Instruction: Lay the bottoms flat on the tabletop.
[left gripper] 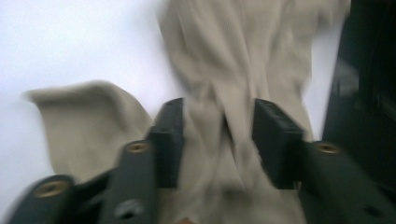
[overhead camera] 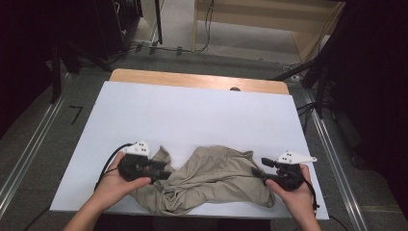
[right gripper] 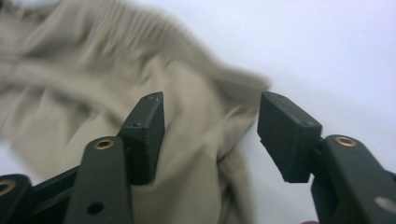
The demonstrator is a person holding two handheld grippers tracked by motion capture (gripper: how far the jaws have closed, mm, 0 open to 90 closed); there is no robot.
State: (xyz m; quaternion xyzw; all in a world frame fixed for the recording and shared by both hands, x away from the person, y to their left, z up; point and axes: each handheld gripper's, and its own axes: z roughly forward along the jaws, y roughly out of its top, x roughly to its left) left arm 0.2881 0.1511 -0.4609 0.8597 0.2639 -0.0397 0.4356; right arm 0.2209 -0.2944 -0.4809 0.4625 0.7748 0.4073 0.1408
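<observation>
Crumpled beige cloth (overhead camera: 211, 180), near edge overhanging table (overhead camera: 192, 110), gripper views blurred

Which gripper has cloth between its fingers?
The left gripper: a fold of the beige cloth runs up between its fingers. The right gripper only straddles the cloth's edge.

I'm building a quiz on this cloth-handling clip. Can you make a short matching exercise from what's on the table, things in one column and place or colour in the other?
Things:
1. beige cloth
2. left tool
3. right tool
4. white table cover

Descriptions:
A. open at the cloth's right edge
B. spread flat over the wooden table
C. crumpled at the near edge
D. open, jaws astride a fold at the cloth's left end

Pairs: 1-C, 2-D, 3-A, 4-B
</observation>
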